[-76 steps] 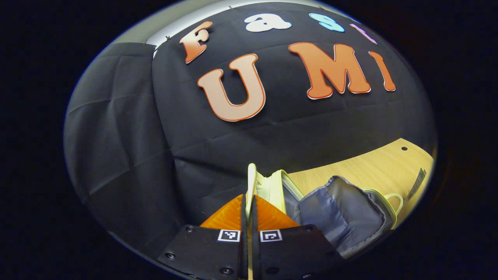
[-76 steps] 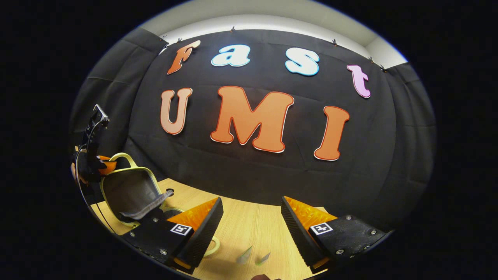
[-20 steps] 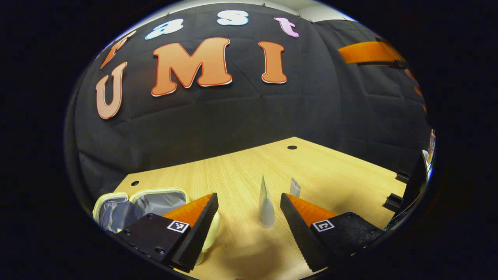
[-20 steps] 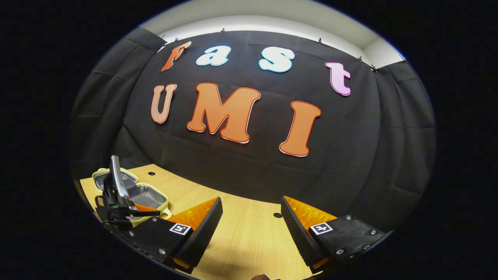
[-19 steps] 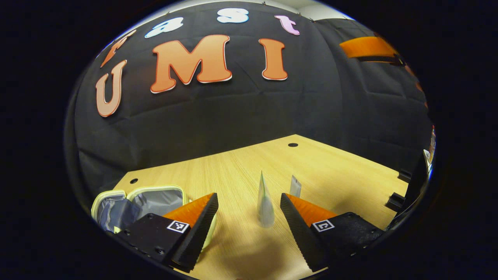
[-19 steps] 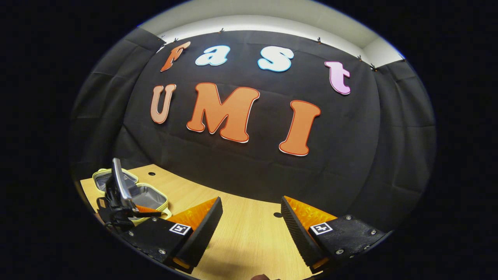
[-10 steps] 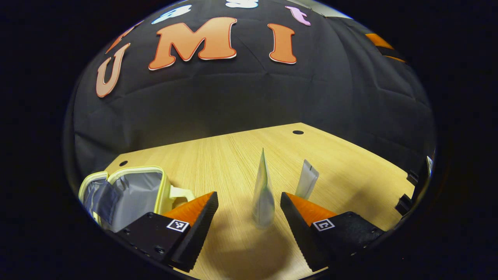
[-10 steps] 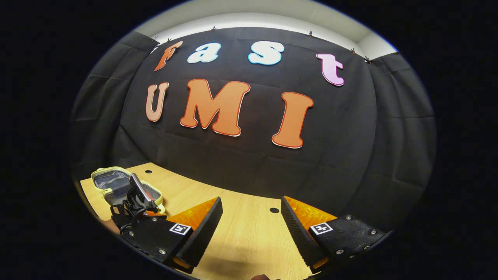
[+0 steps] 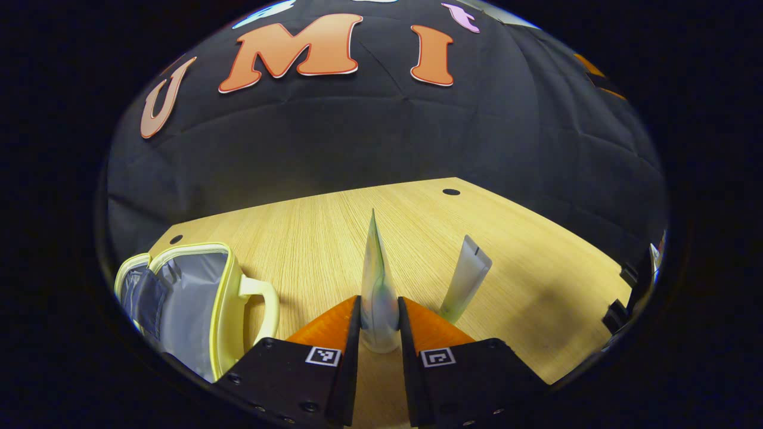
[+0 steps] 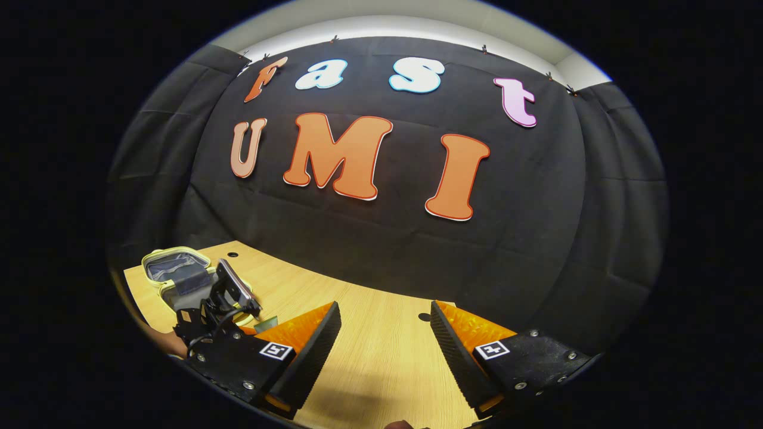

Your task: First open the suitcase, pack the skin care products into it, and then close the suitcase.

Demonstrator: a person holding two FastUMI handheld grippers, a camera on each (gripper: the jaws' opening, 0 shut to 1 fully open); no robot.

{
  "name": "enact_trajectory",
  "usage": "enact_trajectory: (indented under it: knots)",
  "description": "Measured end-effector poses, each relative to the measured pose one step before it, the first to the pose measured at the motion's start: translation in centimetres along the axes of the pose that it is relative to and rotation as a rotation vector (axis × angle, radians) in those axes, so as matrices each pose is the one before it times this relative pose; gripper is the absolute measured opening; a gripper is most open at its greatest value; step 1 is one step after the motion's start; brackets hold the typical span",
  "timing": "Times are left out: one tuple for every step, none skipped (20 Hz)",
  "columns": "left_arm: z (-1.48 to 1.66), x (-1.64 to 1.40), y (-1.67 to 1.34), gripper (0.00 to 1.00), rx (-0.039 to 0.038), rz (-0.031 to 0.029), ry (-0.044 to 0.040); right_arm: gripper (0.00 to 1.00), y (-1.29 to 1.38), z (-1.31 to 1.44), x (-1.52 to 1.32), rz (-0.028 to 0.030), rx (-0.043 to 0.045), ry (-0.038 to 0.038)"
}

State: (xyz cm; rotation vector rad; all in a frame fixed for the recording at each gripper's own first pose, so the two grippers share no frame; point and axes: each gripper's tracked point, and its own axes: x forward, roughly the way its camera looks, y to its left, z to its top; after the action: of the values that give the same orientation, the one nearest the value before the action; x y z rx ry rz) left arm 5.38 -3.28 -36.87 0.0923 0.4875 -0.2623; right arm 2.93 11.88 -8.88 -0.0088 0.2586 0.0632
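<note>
In the left gripper view my left gripper (image 9: 380, 325) is shut on a pale skin care tube (image 9: 375, 280) that stands cap-down on the wooden table (image 9: 536, 280). A second tube (image 9: 467, 279) lies just right of it, cap toward the gripper. The small yellow-rimmed suitcase (image 9: 197, 298) lies open at lower left, its grey lining showing and its handle toward the gripper. In the right gripper view my right gripper (image 10: 384, 339) hangs open above the table with nothing between its fingers. The left gripper (image 10: 223, 310) appears there at lower left, in front of the open suitcase (image 10: 173, 265).
The table has round cable holes (image 9: 451, 192) near its far edge. Black cloth walls close off the back and sides. Dark clamps (image 9: 617, 310) sit at the table's right edge in the left gripper view.
My left gripper let go of the suitcase lid, swung right and down to the standing tube, and has now shut on it. The suitcase lies open. The right gripper stayed open, barely moving.
</note>
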Motion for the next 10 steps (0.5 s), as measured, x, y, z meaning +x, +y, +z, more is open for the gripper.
enact_trajectory:
  knots:
    - [0.54,-0.145,0.307,0.34,-0.00366,0.01326,-0.01315,0.96,0.211,-0.223,0.114,0.00681,0.00387,0.00396]
    - [0.241,0.071,0.186,0.34,-0.0064,0.0099,-0.0132,0.96,0.217,-0.225,0.073,0.00599,0.00475,0.00572]
    - [0.604,-0.079,0.211,0.34,-0.01285,0.0132,-0.01851,0.96,0.242,-0.319,0.069,0.00779,0.00619,0.00547]
    - [0.426,0.016,-0.01,0.34,-0.00866,0.0069,-0.0177,0.96,0.192,-0.26,0.1,0.00514,0.00651,0.00296]
    - [0.576,-0.107,0.171,0.34,-0.00294,0.01398,-0.01889,0.96,0.291,-0.41,0.208,0.01033,0.0064,0.01066]
    - [0.404,-0.027,0.34,0.34,0.00311,0.01098,-0.01491,0.95,0.529,-0.469,0.251,0.0095,0.00473,0.00817]
    - [0.51,-0.041,0.551,0.34,0.00204,0.01722,-0.01591,0.96,0.348,-0.353,0.153,0.01084,0.00065,0.00554]
    - [0.367,-0.089,0.344,0.34,0.00011,0.01201,-0.01169,0.95,0.446,-0.334,0.205,0.01024,-0.00684,-0.00116]
    - [0.527,-0.15,0.417,0.34,-0.00217,0.01605,-0.01456,0.96,0.311,-0.331,0.22,0.00704,-0.01488,0.00164]
    - [0.42,-0.05,0.348,0.34,0.00077,0.01343,-0.01106,0.95,0.473,-0.436,0.337,0.01362,-0.00824,0.00701]
